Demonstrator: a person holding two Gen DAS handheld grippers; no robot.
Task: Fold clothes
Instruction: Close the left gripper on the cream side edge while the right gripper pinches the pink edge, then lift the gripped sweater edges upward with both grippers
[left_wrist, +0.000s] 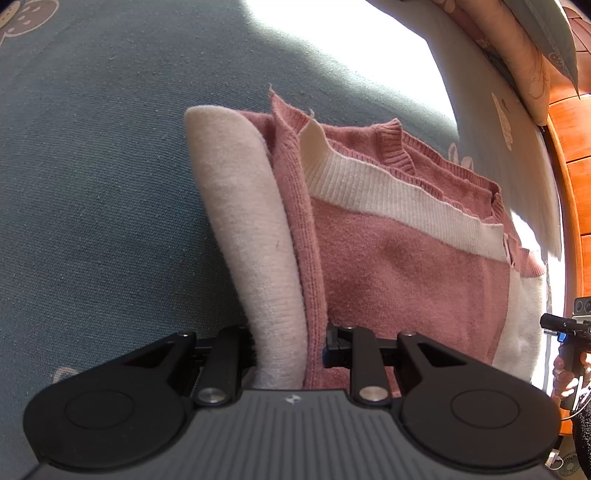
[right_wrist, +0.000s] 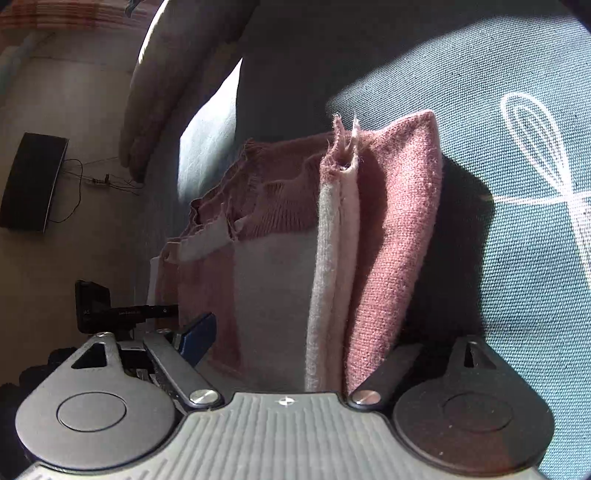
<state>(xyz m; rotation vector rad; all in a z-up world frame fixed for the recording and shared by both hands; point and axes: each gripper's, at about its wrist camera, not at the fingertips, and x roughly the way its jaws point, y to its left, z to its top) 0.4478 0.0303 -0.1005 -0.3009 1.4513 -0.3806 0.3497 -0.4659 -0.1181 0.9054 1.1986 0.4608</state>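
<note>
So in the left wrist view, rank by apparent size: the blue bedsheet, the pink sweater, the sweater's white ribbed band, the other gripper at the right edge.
1. blue bedsheet
2. pink sweater
3. white ribbed band
4. other gripper, cut off by the frame edge, so unsure.

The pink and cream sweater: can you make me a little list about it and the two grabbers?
garment: pink and cream knitted sweater, partly folded
surface: teal printed bedsheet
left gripper: shut on a bunched fold of the sweater
right gripper: jaws wide apart, a sweater fold standing between them, no pad visibly pressing
light: a bright sun patch on the sheet beyond the sweater
</note>
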